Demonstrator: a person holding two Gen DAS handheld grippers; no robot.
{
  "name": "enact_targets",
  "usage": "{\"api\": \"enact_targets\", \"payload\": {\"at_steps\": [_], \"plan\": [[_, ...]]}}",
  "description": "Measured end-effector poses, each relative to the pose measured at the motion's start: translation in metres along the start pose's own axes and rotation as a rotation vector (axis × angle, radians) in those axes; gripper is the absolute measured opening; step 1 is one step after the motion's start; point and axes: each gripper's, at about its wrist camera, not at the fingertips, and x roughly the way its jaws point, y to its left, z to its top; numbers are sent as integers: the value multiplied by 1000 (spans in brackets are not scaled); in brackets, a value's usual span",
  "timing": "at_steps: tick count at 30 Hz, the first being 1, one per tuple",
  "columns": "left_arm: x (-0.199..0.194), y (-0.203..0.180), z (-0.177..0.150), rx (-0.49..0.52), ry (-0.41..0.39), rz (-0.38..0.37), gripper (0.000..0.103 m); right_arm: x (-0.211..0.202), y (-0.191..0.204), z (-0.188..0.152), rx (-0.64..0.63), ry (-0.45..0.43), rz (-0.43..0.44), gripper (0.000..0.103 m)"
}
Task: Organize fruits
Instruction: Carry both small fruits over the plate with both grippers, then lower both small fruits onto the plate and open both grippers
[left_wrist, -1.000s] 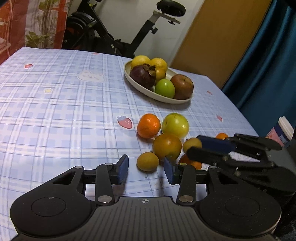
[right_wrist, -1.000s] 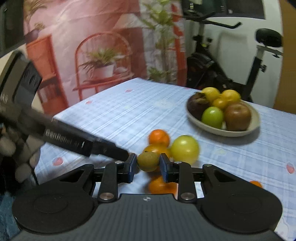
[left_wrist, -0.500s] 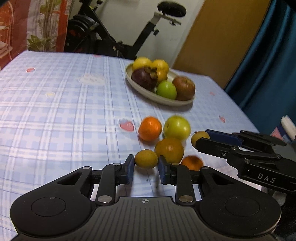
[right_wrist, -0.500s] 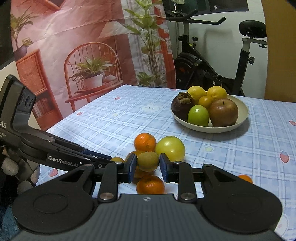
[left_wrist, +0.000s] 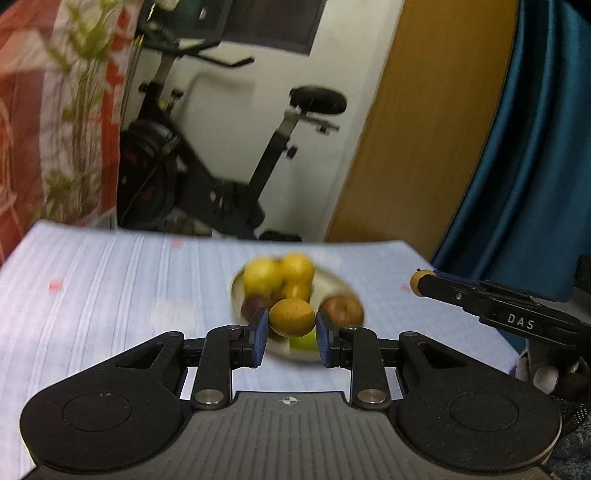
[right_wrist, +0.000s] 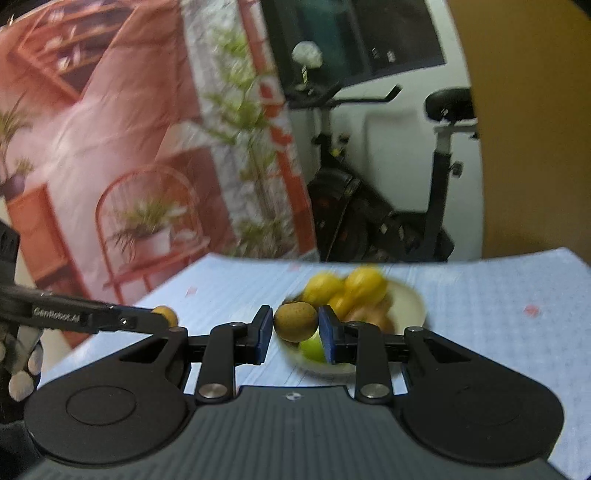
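Observation:
My left gripper (left_wrist: 290, 326) is shut on a small yellow-brown fruit (left_wrist: 291, 316), held up above the blue checked tablecloth (left_wrist: 110, 288). Straight behind it, blurred, stands the cream fruit bowl (left_wrist: 349, 286) with yellow, green and reddish fruit. In the right wrist view my right gripper (right_wrist: 295, 326) is shut on a small brownish-green fruit (right_wrist: 297, 319), with the same bowl (right_wrist: 415, 301) just beyond it. Each gripper shows in the other's view: the right gripper (left_wrist: 419, 282) at the right, the left gripper (right_wrist: 164, 317) at the left, each with its fruit at the tip.
An exercise bike (left_wrist: 236, 177) stands past the table's far edge. A wooden door (left_wrist: 424, 129) and a blue curtain (left_wrist: 535, 166) are at the right, a printed red backdrop (right_wrist: 110, 147) at the left. A person's hand (right_wrist: 22, 365) holds the left gripper.
The left gripper closed on the small fruit and both grippers rose with their fruit. The loose fruit on the cloth dropped out of view and the bowl now lies straight ahead.

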Motion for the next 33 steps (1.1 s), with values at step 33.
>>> {"api": "enact_targets", "payload": {"at_steps": [33], "plan": [[175,-12,21,102,244,-5,41,170,-101,10,193,296,-88,35]]}}
